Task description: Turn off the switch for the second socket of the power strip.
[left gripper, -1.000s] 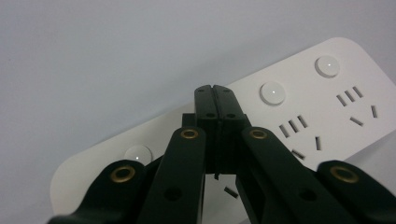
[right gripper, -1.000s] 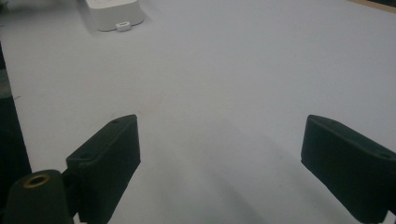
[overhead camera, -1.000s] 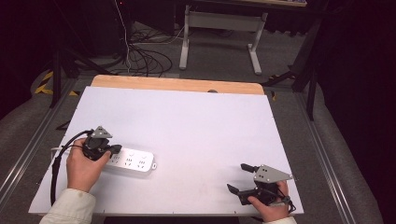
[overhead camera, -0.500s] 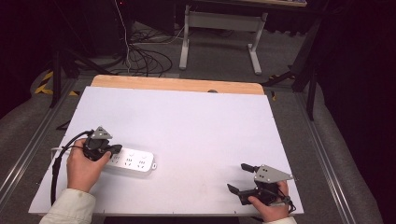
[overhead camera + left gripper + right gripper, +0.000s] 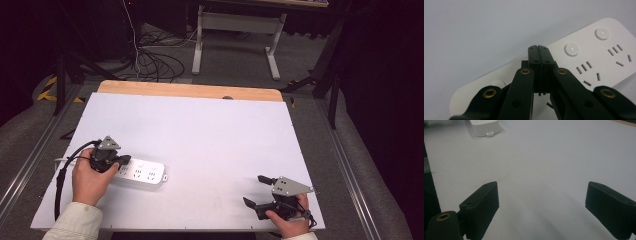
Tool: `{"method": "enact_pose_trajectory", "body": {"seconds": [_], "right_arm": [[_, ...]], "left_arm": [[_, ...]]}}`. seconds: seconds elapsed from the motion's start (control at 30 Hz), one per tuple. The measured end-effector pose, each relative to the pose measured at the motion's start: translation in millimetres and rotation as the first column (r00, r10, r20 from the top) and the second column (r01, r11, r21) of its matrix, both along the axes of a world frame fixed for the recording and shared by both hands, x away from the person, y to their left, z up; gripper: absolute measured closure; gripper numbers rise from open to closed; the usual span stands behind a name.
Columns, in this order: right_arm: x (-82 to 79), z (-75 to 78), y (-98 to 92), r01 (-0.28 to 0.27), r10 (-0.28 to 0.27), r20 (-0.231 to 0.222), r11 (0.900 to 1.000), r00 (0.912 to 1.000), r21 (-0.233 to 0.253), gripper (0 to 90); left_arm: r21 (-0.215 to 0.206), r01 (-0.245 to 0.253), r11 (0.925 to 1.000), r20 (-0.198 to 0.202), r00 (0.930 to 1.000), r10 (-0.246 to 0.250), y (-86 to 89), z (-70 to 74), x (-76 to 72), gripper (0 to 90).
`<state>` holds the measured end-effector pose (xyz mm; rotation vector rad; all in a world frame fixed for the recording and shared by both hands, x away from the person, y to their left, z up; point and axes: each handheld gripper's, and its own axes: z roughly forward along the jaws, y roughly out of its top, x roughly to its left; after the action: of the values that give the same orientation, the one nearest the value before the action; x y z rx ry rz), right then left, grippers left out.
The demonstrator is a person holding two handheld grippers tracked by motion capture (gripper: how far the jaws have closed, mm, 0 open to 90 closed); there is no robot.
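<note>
White tabletop (image 5: 210, 130) lies mostly bare. Near its left edge, the left gripper (image 5: 120, 161) rests over the white power strip (image 5: 142, 172), jaws pressed together on nothing; its own view shows round buttons (image 5: 571, 49). The right gripper (image 5: 259, 190), near the near-right corner, gapes wide, empty.

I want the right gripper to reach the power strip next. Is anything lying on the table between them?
Nothing visible does. The white table top between the right gripper and the power strip is bare. The left gripper sits shut over the strip's far end, away from that path.
</note>
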<state>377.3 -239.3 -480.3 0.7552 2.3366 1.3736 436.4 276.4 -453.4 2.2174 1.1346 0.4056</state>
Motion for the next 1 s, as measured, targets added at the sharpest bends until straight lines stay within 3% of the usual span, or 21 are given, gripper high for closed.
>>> {"method": "enact_pose_trajectory", "body": {"seconds": [0.5, 0.7, 1.0], "right_arm": [[0.0, -0.3, 0.2, 0.001, -0.001, -0.004, 1.000, 1.0000, 0.001, 12.0], [-0.3, -0.2, 0.4, 0.000, 0.000, -0.002, 1.000, 1.0000, 0.000, 12.0], [-0.3, -0.2, 0.8, 0.000, 0.000, -0.002, 1.000, 1.0000, -0.001, 12.0]], "left_arm": [[0.033, 0.009, 0.9994, 0.019, 0.9998, -0.009, -2.1, 0.1, -1.6, 89.9], [0.001, 0.008, 1.0000, 0.011, 0.9999, -0.008, 0.2, -1.4, -1.4, 90.0], [0.015, 0.015, 0.9998, 0.019, 0.9997, -0.015, 0.3, -1.3, -1.6, 90.0]]}}
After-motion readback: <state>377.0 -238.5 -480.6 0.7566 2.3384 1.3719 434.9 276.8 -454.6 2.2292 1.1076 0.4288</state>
